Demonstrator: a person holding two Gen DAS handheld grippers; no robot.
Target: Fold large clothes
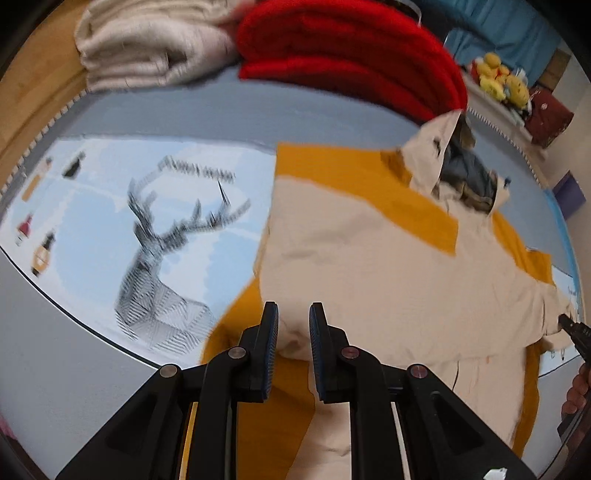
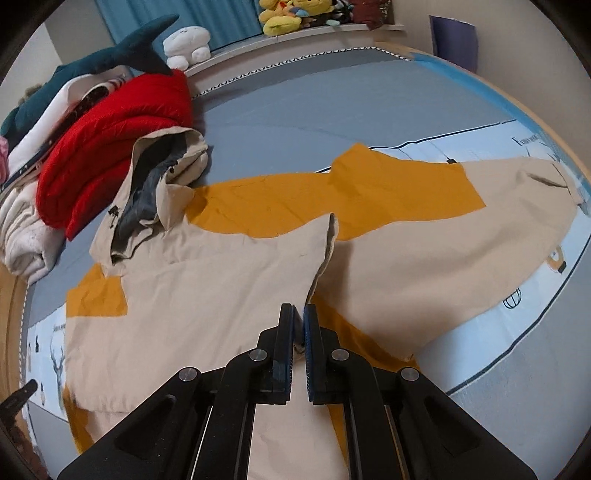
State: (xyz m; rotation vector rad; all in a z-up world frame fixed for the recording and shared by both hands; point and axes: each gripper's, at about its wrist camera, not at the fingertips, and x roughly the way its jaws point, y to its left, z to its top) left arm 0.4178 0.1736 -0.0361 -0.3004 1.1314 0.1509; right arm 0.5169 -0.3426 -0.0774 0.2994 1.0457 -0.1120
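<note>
A beige and mustard hooded jacket (image 1: 388,266) lies spread on the bed, hood toward the far side; it also shows in the right wrist view (image 2: 221,266). My left gripper (image 1: 293,314) is over the jacket's near left edge, its jaws apart with a fold of beige cloth between them. My right gripper (image 2: 299,312) is shut on the jacket's beige edge, lifting a ridge of cloth (image 2: 325,251). One sleeve (image 2: 498,214) stretches to the right. The right gripper's tip (image 1: 576,332) shows at the right edge of the left wrist view.
Folded red (image 2: 110,147) and cream (image 1: 147,48) clothes are stacked at the bed's far side by a plush shark (image 2: 92,62). Plush toys (image 2: 291,14) sit on the headboard shelf. The blue sheet has a deer print (image 1: 159,258).
</note>
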